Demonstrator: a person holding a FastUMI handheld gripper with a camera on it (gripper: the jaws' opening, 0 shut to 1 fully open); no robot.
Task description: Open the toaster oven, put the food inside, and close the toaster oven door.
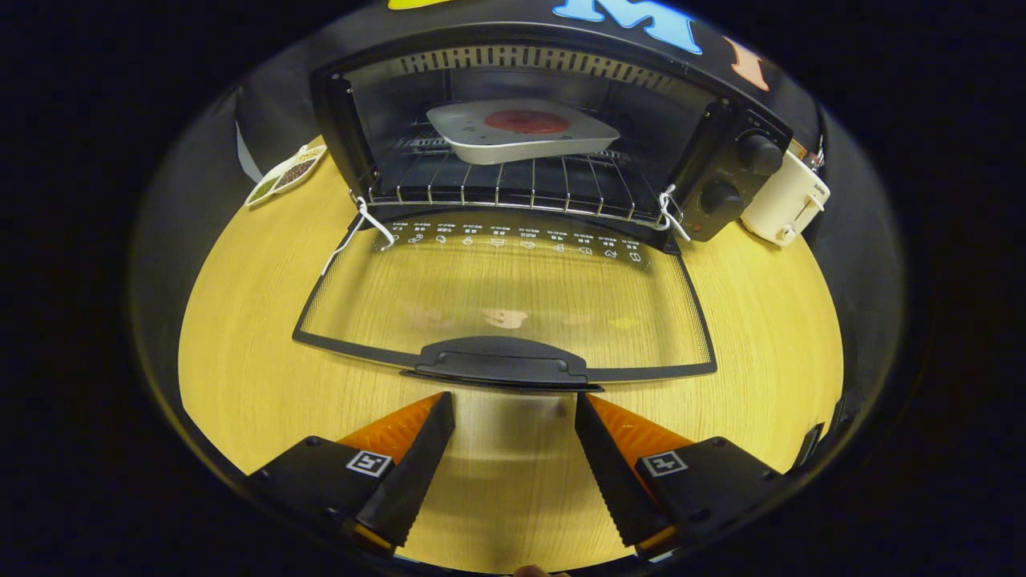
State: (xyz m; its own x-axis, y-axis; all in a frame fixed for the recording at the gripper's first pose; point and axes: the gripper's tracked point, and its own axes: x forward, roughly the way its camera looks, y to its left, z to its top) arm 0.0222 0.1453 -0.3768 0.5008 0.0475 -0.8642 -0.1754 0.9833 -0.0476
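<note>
The toaster oven (pixel 553 136) is standing at the back of the wooden table (pixel 240 336) with its glass door (pixel 505 296) lying fully open and flat toward the gripper. The food (pixel 527 122), a reddish round on a pale tray (pixel 521 140), is already resting on the wire rack (pixel 513 188) inside the cavity. The gripper (pixel 513 421) is hovering just short of the door handle (pixel 501 361), its fingers spread apart and grasping nothing, their tips flanking the handle's width. The step in hand appears to be the last one: closing the door. The next move probably calls for getting the fingers under or around the handle and swinging the door up on its hinges until it meets the oven front. The underside of the handle is hidden, so the available grip cannot be judged. Two control knobs (pixel 741 172) are showing on the oven's right panel; their markings are too small to make out. A cream appliance (pixel 789 200) beside the oven is partly cut off, and a small dish (pixel 284 176) at the left holds contents too small to identify.
</note>
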